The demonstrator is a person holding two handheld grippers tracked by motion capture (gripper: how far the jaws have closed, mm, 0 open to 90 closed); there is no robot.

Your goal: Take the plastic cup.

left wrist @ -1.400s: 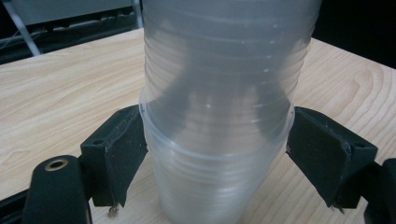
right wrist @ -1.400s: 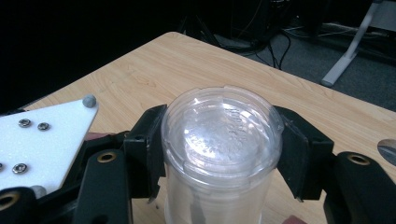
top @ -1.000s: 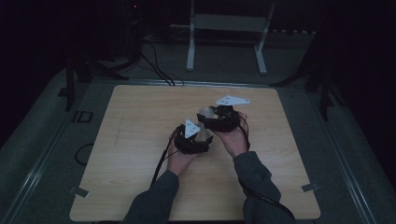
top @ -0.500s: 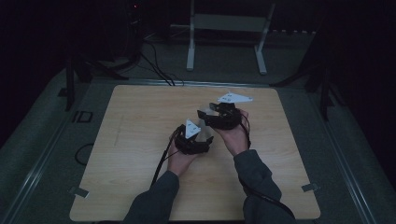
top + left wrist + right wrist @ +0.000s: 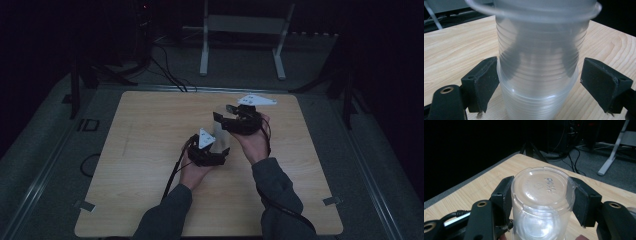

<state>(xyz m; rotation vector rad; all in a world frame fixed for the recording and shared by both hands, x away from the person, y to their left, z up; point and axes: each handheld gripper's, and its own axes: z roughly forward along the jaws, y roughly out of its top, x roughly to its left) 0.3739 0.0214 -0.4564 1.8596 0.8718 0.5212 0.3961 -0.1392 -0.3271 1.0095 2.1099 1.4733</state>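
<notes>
The left gripper (image 5: pixel 537 82) has just been opening: its black pads now stand off both sides of a stack of clear ribbed plastic cups (image 5: pixel 539 75), the left pad nearly at the wall, the right one plainly apart, so it grips nothing. The right gripper (image 5: pixel 541 202) has its pads pressed against the top cup (image 5: pixel 541 195), which sits upside down with its embossed base toward the camera. In the high view the stack (image 5: pixel 219 136) stands between the two grippers near the middle of the pale wooden table (image 5: pixel 140 150), the left gripper (image 5: pixel 212 152) low at it and the right gripper (image 5: pixel 227 120) above.

The step looks like parting the top cup from the nest. To do it well, the right hand should lift straight along the stack's axis with a light squeeze, since thin walls buckle; a slight twist may break any suction. The left jaws should probably close again on the lower cup, or it may ride up too.
</notes>
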